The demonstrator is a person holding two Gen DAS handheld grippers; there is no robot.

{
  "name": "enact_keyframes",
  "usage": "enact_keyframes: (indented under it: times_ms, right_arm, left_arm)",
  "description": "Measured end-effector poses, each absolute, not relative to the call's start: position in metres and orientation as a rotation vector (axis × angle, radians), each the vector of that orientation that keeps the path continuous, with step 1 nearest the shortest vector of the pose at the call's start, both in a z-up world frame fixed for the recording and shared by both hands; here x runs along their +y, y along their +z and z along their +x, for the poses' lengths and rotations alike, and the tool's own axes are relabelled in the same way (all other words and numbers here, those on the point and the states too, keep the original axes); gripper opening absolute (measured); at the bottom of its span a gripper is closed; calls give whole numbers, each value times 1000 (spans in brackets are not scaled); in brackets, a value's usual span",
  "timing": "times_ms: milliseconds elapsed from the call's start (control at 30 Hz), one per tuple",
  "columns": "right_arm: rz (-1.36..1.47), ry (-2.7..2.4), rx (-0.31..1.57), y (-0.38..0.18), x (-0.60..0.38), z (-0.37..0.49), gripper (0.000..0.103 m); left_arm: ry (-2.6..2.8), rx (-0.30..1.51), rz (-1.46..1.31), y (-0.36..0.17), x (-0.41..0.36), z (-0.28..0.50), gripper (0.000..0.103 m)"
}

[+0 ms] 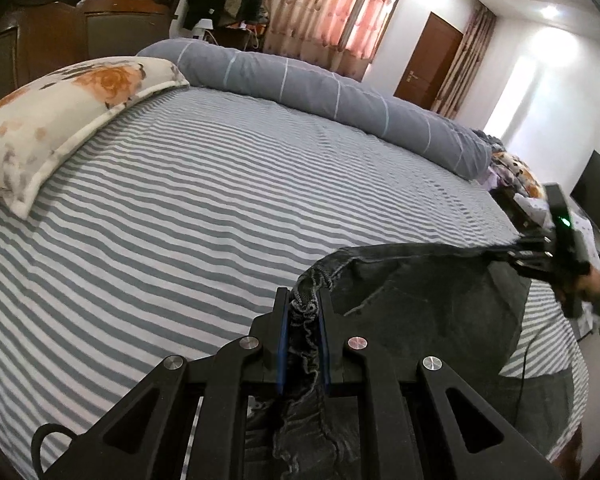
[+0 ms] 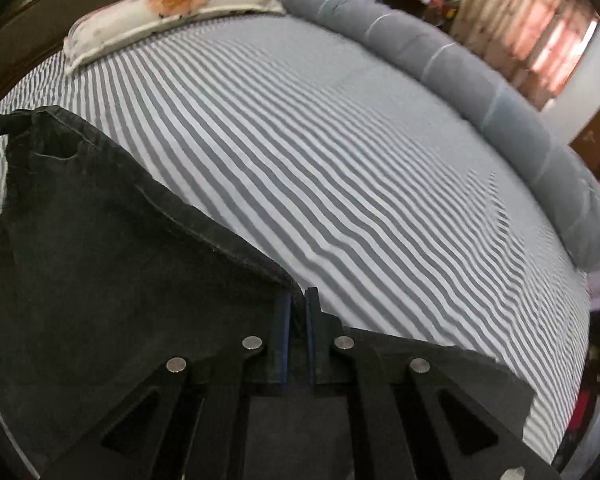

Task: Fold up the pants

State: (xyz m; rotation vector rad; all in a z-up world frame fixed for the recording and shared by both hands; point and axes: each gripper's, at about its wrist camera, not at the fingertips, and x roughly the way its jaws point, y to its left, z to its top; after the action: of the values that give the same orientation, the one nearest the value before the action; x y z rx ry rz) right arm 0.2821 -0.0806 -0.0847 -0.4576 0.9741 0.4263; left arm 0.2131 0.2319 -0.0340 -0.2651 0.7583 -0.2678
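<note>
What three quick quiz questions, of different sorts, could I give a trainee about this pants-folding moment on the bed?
1. True or false: the left gripper is shut on the bunched waistband of the dark grey denim pants.
2. Multiple choice: the right gripper is pinching A) the floral cream pillow, B) an edge of the pants, C) the rolled grey duvet.
3. Fill in: the pants hang over a bed sheet patterned with grey and white ____.

Key: 1 true; 2 B; 3 stripes.
</note>
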Motion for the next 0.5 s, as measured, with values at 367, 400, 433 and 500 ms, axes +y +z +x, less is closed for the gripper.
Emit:
enact_keyframes:
  times_ms: [367,400,433,500]
  right_arm:
    - [-313,318,945,-40,-102,174,4]
    - [-300,316,946,-39,-105,165,4]
    - [-289,313,942,-36,-106,152,4]
    - [-279,310,941,-33,-108,129,4]
  left_arm:
    - [-319,736,-215,5,224,164,13]
    - [-326,736,-210,7,223,160,13]
    - [-338,736,-202,10,223,155,13]
    - [-359,735,-188,12,223,144,13]
